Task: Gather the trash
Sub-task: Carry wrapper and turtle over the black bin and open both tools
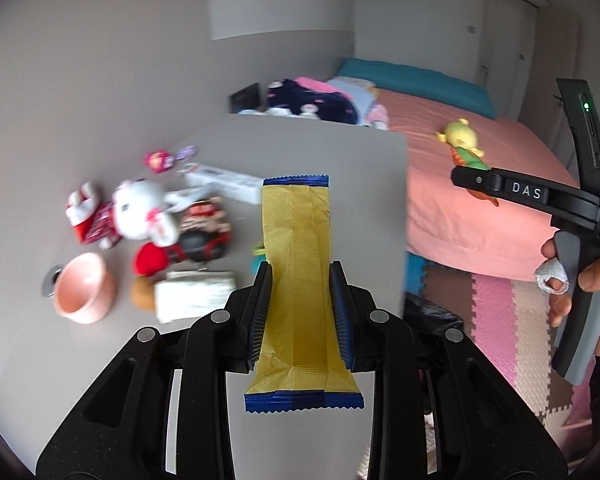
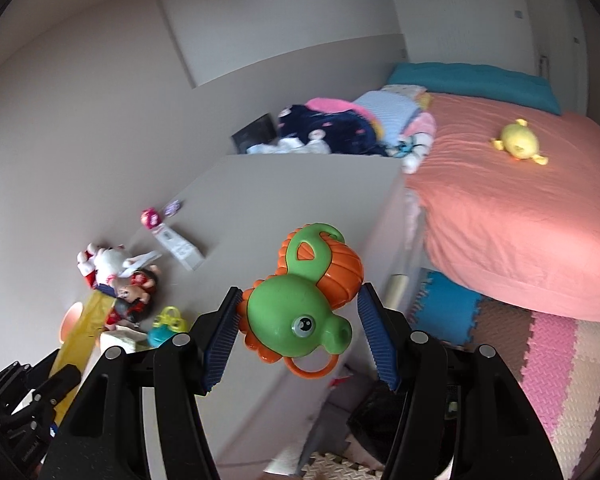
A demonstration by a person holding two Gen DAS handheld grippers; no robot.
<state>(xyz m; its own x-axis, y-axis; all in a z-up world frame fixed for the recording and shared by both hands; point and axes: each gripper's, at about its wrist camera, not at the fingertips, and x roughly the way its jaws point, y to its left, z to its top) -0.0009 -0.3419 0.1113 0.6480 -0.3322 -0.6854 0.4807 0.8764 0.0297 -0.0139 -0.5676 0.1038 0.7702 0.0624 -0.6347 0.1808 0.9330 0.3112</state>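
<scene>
My left gripper (image 1: 302, 304) is shut on a long yellow wrapper with blue ends (image 1: 298, 280) and holds it above the grey table (image 1: 320, 148). The wrapper also shows at the lower left of the right wrist view (image 2: 82, 330). My right gripper (image 2: 298, 330) is shut on a green and orange plastic turtle toy (image 2: 304, 304) above the table's right edge. In the left wrist view the right gripper's body (image 1: 572, 208) is at the right, over the bed.
On the table lie plush toys (image 1: 140, 212), a pink bowl (image 1: 85, 288), a white box (image 1: 224, 182), a folded tissue pack (image 1: 196, 294) and small wrappers (image 1: 160, 160). A pink bed (image 2: 520, 208) with a yellow toy (image 2: 518, 142) stands right. A black bag (image 1: 432, 314) is on the floor.
</scene>
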